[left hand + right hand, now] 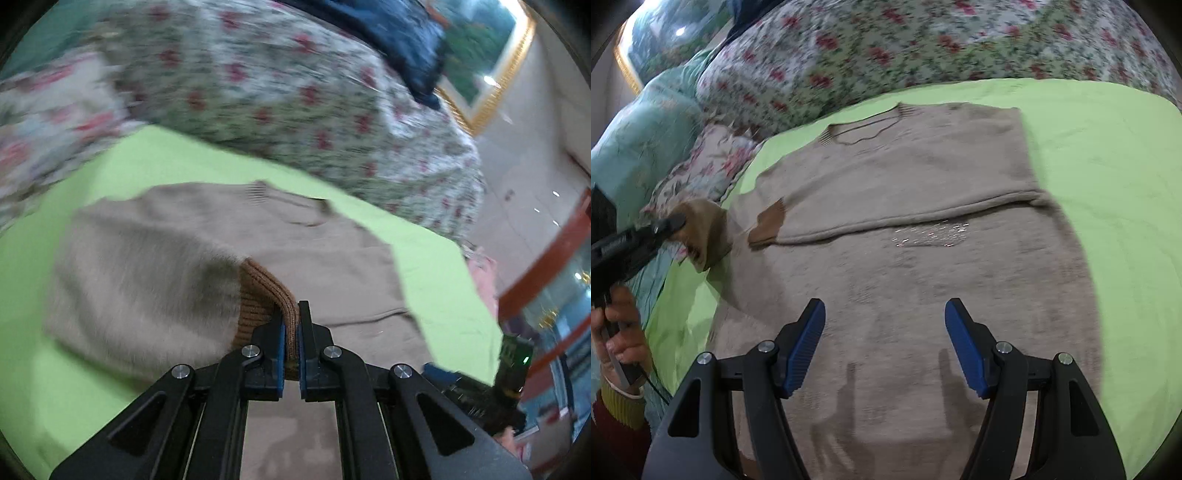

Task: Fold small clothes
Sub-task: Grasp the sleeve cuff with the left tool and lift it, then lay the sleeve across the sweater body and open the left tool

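A beige knit sweater (905, 177) lies spread on a lime-green sheet (1108, 166), neck toward the far pillows. One sleeve is folded across its chest, brown cuff (768, 225) lying flat. My left gripper (291, 325) is shut on the other sleeve's brown ribbed cuff (262, 291) and holds that sleeve lifted above the body of the sweater. In the right wrist view this left gripper (670, 223) shows at the left edge, cuff in its jaws. My right gripper (884, 314) hovers open over the lower body of the sweater, with nothing between its blue pads.
Floral pillows (886, 48) and a teal quilt (639, 122) crowd the far and left sides of the bed. A dark blue cloth (399, 33) lies on the pillows. A person's hand (618, 332) with a yellow cuff grips the left tool's handle. The bed's edge (465, 295) drops off at right.
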### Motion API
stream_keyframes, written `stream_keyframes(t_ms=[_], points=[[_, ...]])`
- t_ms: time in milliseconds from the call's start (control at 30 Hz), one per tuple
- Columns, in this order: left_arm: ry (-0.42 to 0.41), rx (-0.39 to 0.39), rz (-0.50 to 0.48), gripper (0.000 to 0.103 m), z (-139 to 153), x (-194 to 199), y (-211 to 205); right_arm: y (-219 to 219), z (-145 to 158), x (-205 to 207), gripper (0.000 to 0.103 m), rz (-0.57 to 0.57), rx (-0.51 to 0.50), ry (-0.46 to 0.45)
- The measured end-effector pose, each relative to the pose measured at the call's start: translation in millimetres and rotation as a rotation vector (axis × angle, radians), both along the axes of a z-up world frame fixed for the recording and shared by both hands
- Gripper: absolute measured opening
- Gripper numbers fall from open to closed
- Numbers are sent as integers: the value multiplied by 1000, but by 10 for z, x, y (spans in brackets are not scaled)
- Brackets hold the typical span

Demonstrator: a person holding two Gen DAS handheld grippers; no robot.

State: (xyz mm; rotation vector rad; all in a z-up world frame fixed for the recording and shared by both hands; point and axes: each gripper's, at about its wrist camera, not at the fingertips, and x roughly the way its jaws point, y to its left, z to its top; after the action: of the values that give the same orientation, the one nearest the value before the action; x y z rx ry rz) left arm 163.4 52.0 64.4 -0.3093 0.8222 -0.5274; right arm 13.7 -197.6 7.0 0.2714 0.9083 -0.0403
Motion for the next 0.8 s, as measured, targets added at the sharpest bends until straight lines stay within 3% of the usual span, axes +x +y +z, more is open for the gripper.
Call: stream_keyframes(t_ms=[133,267,400,533,633,700,800], points=[[17,2,-75,4,-131,328,-672,-222,20,-24,68,-42,11,-5],[76,30,-147,4,-483,687,-1304,-412,5,7,68,-75,25,-2],[109,100,-176,4,-828,899,-1667,-512,-12,81,68,-82,25,4],[154,135,-172,6,-1034,1004,-1740,-549,-30,198,68,-84,29,-8],[177,84,-182,21,-1048,938,-1576,-544,-24,301,68,-79,38,-20],[171,55,-174,50,-991,794,-1355,-514,-22,391,68,-72,35,-27],[147,54,-134,55,-910,505,-946,-437,-48,572,68,-43,23,-23]])
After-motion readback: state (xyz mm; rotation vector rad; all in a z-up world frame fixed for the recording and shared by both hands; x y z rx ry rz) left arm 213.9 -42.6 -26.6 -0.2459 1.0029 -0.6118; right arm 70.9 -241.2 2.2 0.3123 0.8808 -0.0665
